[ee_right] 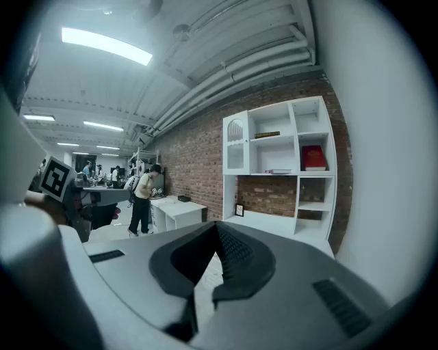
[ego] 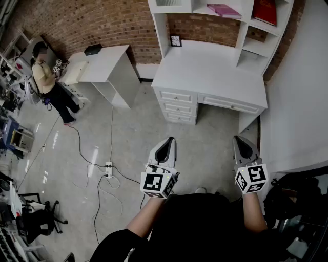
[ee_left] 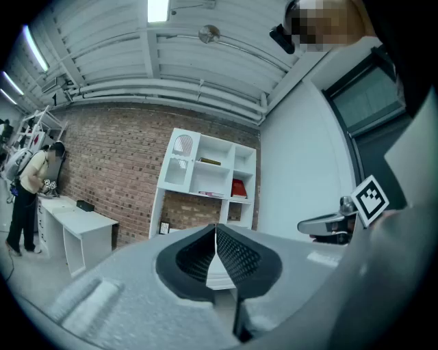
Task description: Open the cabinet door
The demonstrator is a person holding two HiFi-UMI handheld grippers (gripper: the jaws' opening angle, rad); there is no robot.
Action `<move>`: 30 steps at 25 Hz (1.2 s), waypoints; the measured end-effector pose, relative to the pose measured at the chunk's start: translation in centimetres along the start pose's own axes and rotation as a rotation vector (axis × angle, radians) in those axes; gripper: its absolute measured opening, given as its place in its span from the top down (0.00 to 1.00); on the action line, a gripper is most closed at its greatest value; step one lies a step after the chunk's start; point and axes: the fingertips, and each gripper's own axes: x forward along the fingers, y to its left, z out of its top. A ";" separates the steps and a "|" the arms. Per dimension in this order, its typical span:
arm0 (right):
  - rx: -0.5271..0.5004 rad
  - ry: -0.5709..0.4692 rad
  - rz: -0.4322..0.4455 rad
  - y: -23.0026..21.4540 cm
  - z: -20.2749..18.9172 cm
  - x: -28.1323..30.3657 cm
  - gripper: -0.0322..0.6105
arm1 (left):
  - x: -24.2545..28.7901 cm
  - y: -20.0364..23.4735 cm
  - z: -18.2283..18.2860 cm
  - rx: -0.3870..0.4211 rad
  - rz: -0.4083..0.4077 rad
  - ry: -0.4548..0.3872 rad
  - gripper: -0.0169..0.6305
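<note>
Holding both tools out ahead of you, you have the left gripper (ego: 169, 141) and the right gripper (ego: 240, 141) pressed together, with nothing between the jaws of either. The white desk unit (ego: 210, 71) stands across the floor (ego: 128, 143) against the brick wall, well apart from both grippers. Its cabinet door (ee_left: 179, 160), the arched one in the upper left compartment of the shelving, looks closed and sits higher than your grippers.

white desk (ego: 210, 71), red-brown brick wall (ego: 92, 23), grey floor (ego: 128, 138), red book (ego: 265, 10), flat book (ego: 224, 10) perhaps pink.
</note>
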 end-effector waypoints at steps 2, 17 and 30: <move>0.026 -0.008 0.003 -1.3 -0.3 -0.3 0.95 | 0.8 -0.9 -0.2 -0.017 0.000 -0.001 0.94; 0.037 -0.084 0.156 -3.4 -1.9 -1.6 0.95 | 1.6 -6.0 -2.1 -0.010 0.088 0.007 0.94; 0.023 -0.033 0.175 -1.3 -2.7 0.5 0.95 | 1.1 -2.6 -2.9 -0.030 0.119 0.007 0.94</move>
